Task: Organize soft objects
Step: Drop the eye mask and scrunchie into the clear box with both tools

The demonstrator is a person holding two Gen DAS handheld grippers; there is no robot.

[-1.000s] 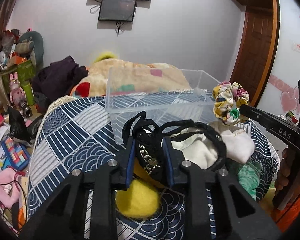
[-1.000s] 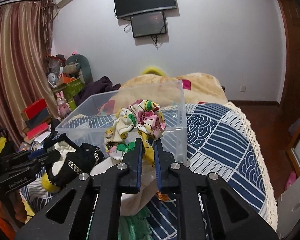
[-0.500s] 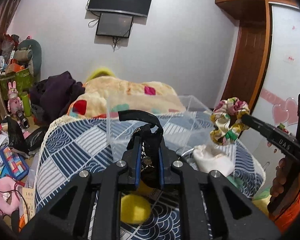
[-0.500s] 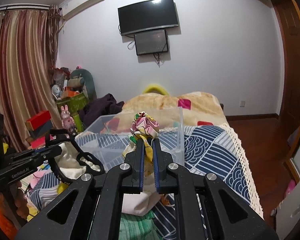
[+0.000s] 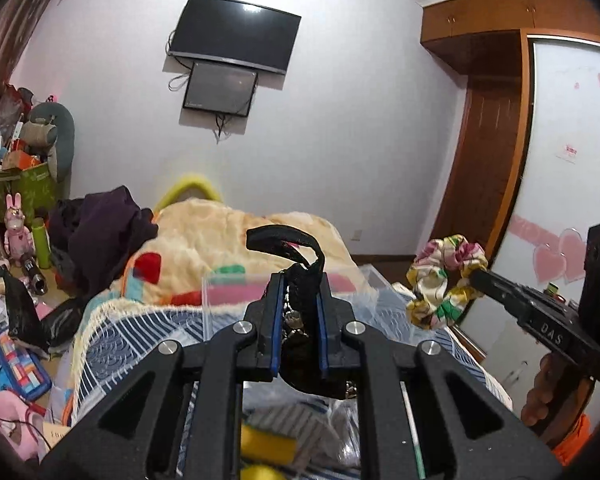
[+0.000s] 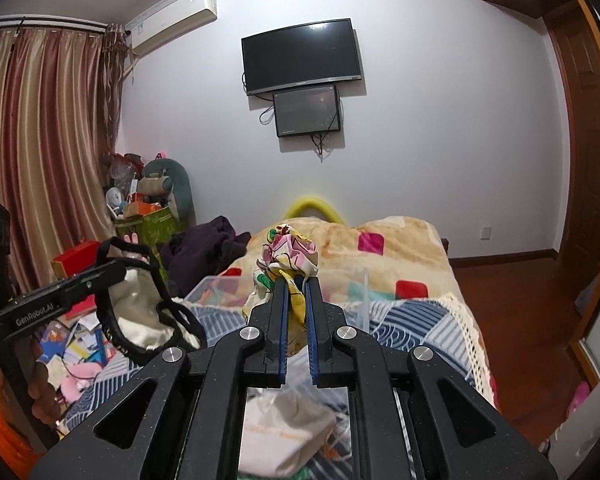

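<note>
My left gripper (image 5: 298,284) is shut on a black strappy garment with a metal chain (image 5: 300,312), held up in the air above the bed; it also shows in the right wrist view (image 6: 140,312) with cream fabric hanging inside its straps. My right gripper (image 6: 296,284) is shut on a floral scrunchie (image 6: 288,256), also lifted; it shows in the left wrist view (image 5: 444,280) to the right. A clear plastic bin (image 5: 228,300) sits on the blue patterned bedspread (image 5: 112,344) ahead of and below both grippers; it also shows in the right wrist view (image 6: 216,292).
A cream cloth (image 6: 288,432) and a yellow soft object (image 5: 268,444) lie on the bed below the grippers. A beige blanket (image 5: 220,240) and dark clothes (image 5: 100,232) lie behind the bin. Clutter covers the floor at left (image 5: 8,352). A wardrobe (image 5: 560,200) stands at right.
Both grippers have risen and tilted up with their loads: the black garment has left the bed and the scrunchie is higher. The bin now sits lower in both views.
</note>
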